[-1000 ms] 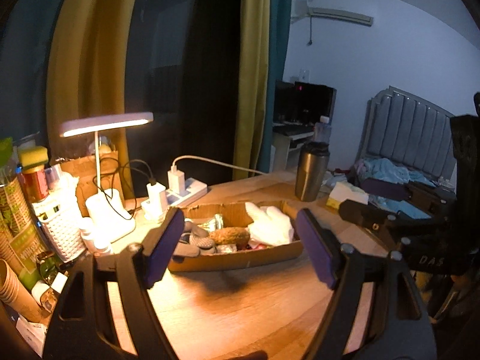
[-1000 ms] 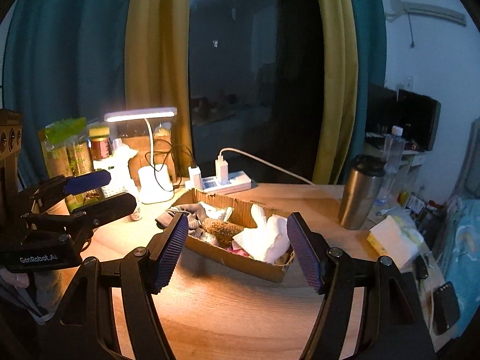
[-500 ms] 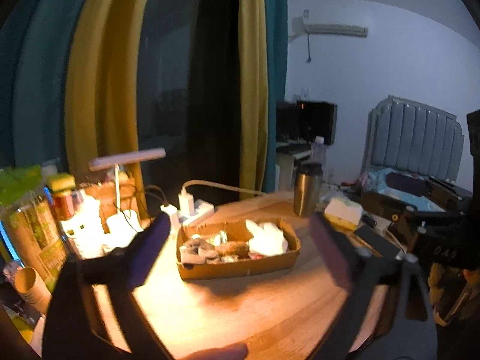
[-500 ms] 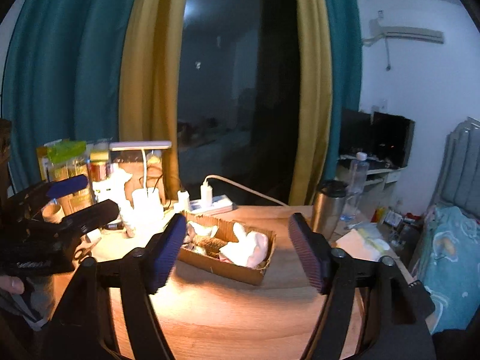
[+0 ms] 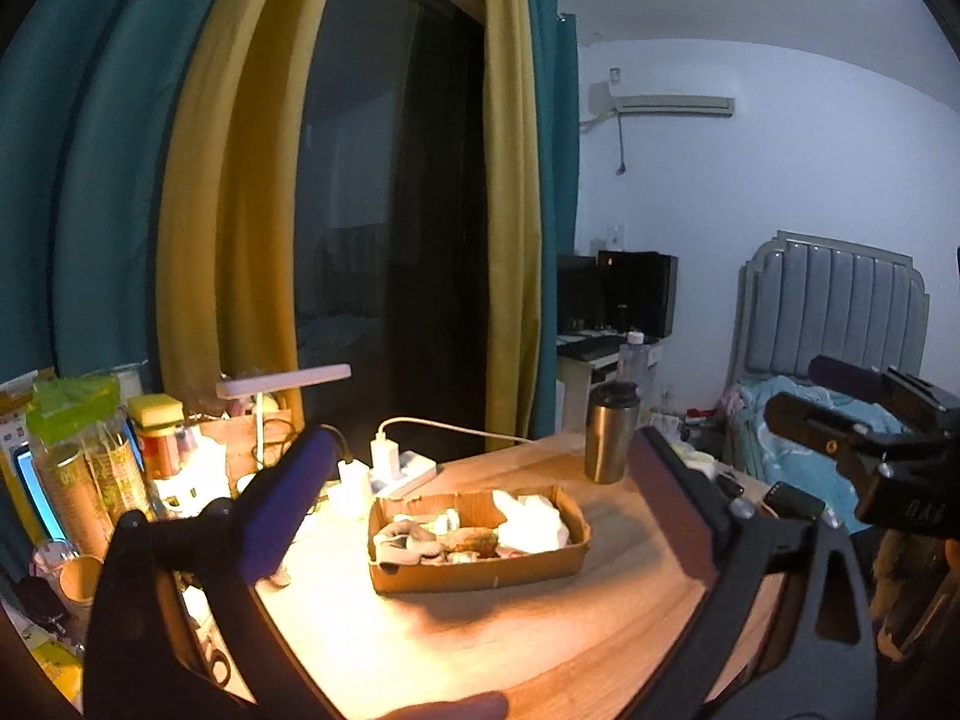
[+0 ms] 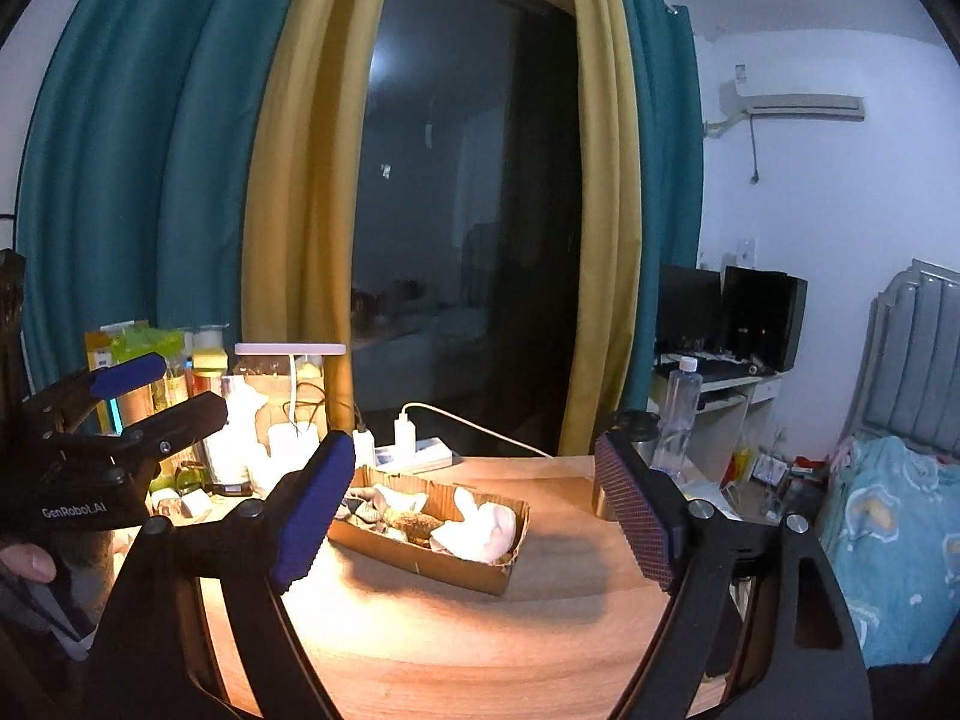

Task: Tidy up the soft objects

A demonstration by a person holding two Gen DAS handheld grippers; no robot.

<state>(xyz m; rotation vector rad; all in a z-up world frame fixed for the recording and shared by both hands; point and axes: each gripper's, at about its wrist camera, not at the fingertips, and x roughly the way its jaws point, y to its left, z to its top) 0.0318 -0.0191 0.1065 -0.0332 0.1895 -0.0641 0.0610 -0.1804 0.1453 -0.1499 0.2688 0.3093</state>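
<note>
Both tongs are empty and well back from the work. The left tongs [image 5: 474,504] have their jaws opening, already very wide, and the right tongs [image 6: 465,507] have their jaws opening too, with nothing between the pads of either. Ahead of them, in the lamp's glow, the cardboard box [image 5: 480,570] sits on the wooden surface [image 5: 456,648] holding the soft objects [image 5: 474,531]: a white plush, a brown piece and grey ones. No soft item lies loose on the bare wood, so the gathering looks finished or nearly so.
</note>
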